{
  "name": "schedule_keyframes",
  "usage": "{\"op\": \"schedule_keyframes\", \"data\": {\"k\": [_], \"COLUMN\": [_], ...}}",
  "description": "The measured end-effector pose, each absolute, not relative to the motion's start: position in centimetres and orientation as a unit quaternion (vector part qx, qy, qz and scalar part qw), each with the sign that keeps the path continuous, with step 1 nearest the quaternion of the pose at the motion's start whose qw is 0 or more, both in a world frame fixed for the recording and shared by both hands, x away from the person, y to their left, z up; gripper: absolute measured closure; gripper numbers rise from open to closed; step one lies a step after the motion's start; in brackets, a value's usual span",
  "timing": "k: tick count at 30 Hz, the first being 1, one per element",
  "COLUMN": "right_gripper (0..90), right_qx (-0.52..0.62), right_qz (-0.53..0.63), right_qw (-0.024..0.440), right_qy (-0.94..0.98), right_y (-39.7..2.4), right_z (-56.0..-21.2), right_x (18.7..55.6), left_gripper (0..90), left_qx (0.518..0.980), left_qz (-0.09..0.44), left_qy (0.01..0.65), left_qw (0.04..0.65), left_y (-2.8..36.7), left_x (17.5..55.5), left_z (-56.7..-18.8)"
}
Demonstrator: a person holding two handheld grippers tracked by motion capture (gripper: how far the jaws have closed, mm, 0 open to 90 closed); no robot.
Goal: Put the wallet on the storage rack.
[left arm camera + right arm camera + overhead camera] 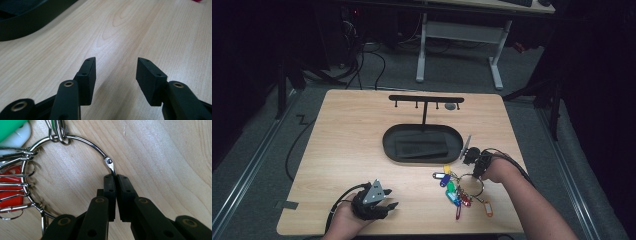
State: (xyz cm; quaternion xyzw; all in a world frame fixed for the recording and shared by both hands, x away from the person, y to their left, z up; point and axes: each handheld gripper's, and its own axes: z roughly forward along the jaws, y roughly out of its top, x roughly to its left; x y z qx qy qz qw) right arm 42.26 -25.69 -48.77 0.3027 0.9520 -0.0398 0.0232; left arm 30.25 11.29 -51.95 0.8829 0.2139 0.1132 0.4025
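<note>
While the large metal key ring [75,141] lies flat on the table [347,150], its rim is clamped between the closed jaws of the right hand-held gripper [115,178], just below the small hinge clasp [109,162] of the ring. From the high view the ring [472,185] is seen near the front right part of the table, with a fan of coloured key tags [457,192] threaded on it: blue, yellow, green, red, purple and orange ones are spread toward the front edge. The right hand-held gripper [475,159] is placed at the far side of the ring, just in front of the black oval tray [422,143].

Behind the tray a black T-shaped hook stand [426,100] is set upright, and its small pegs appear bare; a hanging of the bunch there is judged to be the likely goal. So the grasp is taken as made, whereas the lift and the carrying to the stand are judged as not yet done, since the ring and its tags are resting on the wood.

The left hand-held gripper [379,202] is kept low near the front left of the table, well apart from the bunch; its jaws are spread wide with nothing between them [116,72], only bare wood grain and an edge of the tray [25,22] being seen beyond.
</note>
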Motion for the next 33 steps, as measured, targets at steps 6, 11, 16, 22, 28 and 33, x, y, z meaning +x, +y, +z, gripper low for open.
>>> {"op": "schedule_keyframes", "data": {"k": [6, 11, 16, 22, 28, 33], "right_gripper": [87.1, 87.3, 87.6, 87.7, 87.7, 87.8], "right_qx": [0.316, 0.308, 0.295, 0.299, 0.302, 0.296], "right_qz": [-0.009, 0.016, 0.021, 0.026, 0.023, 0.031], "right_qw": [0.040, 0.075, 0.110, 0.118, 0.120, 0.120], "right_qy": [0.948, 0.948, 0.949, 0.946, 0.946, 0.947], "right_y": [-26.4, -26.3, -25.7, -25.6, -25.4, -24.7], "right_z": [-46.4, -41.8, -37.8, -34.4, -32.2, -30.6], "right_x": [41.4, 39.6, 38.3, 37.4, 37.1, 36.9], "left_gripper": [50.4, 50.3, 50.1, 49.7, 49.4, 49.3], "left_qx": [0.865, 0.855, 0.851, 0.848, 0.848, 0.850], "left_qz": [0.138, 0.144, 0.154, 0.160, 0.160, 0.165], "left_qy": [0.233, 0.248, 0.252, 0.248, 0.245, 0.228], "left_qw": [0.423, 0.431, 0.435, 0.441, 0.442, 0.445], "left_y": [12.3, 13.0, 13.4, 13.7, 13.6, 13.1], "left_x": [30.3, 30.7, 30.7, 31.0, 30.8, 30.6], "left_z": [-51.4, -51.3, -51.1, -51.1, -51.3, -51.1]}}
